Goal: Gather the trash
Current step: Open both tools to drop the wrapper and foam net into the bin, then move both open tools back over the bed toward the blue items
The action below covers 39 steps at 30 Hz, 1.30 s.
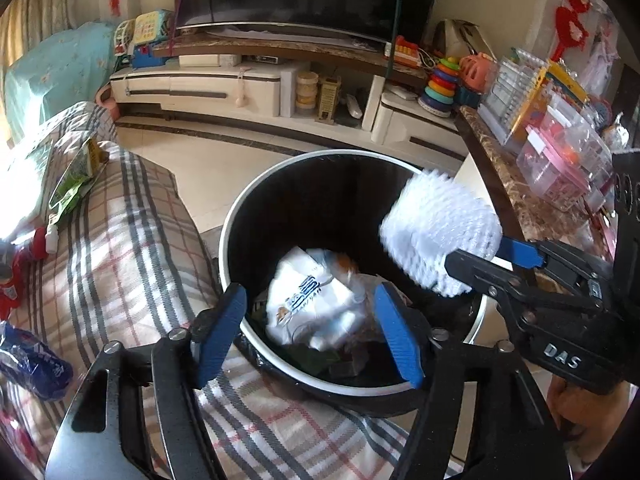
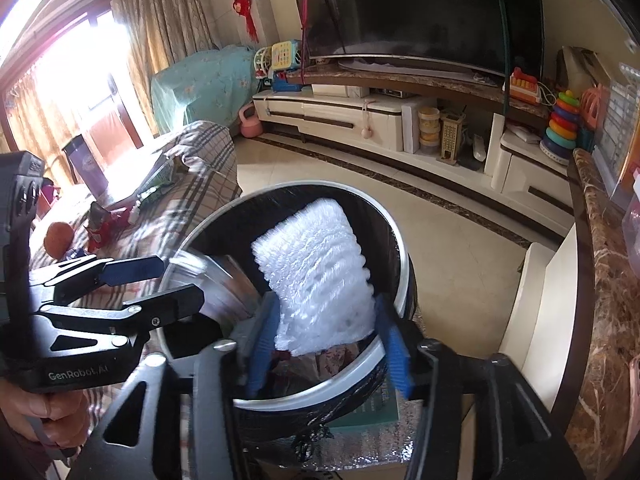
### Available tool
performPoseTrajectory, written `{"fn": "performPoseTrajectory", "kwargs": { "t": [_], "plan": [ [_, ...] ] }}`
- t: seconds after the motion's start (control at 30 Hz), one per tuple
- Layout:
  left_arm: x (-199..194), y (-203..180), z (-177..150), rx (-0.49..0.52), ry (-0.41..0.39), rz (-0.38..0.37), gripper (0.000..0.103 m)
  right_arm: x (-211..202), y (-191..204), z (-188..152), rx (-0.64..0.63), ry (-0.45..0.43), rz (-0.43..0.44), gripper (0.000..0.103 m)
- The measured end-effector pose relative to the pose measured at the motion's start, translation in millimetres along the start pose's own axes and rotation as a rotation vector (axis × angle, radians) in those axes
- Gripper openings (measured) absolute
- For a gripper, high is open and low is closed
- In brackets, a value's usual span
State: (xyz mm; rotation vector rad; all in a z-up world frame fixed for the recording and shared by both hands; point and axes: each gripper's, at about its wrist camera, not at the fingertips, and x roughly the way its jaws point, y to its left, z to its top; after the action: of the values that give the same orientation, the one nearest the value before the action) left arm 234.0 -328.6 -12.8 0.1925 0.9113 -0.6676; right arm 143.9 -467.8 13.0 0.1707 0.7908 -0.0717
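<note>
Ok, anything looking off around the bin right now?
Nothing spilled. The white foam sheet sits in the right gripper above the trash bin. Wrappers lie uncollected on the plaid sofa.

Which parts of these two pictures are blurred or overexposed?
Left wrist view: the white foam net sleeve held by the right gripper is motion-blurred, and sunlight washes out the left edge. Right wrist view: the window is blown out, and the black trash bin with white rim smears near the left gripper.
</note>
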Motion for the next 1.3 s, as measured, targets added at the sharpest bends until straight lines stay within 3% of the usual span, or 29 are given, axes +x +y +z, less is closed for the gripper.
{"fn": "performPoseTrajectory", "kwargs": {
  "t": [0.13,0.4,0.5,0.93,1.3],
  "plan": [
    [-5.1,5.0,-4.8,-0.013,-0.003,0.001,0.071,-7.6,1.3,-1.5,0.013,-0.022,0.014,0.072],
    [-26.2,25.4,-25.3,-0.062,-0.015,0.011,0.073,-23.8,11.8,-7.7,0.040,-0.064,0.051,0.081],
    [-36.7,35.4,-37.2,-0.095,-0.022,0.016,0.073,-28.8,19.3,-11.2,0.046,-0.077,0.072,0.090],
    [-74.6,92.5,-96.2,-0.238,-0.029,0.071,0.074,-27.1,77.3,-30.5,0.013,-0.073,0.179,0.091],
    [-107.4,143.6,-141.2,-0.345,-0.045,0.132,0.074,-8.1,132.6,-46.5,-0.073,-0.013,0.261,0.091]
  ]
}}
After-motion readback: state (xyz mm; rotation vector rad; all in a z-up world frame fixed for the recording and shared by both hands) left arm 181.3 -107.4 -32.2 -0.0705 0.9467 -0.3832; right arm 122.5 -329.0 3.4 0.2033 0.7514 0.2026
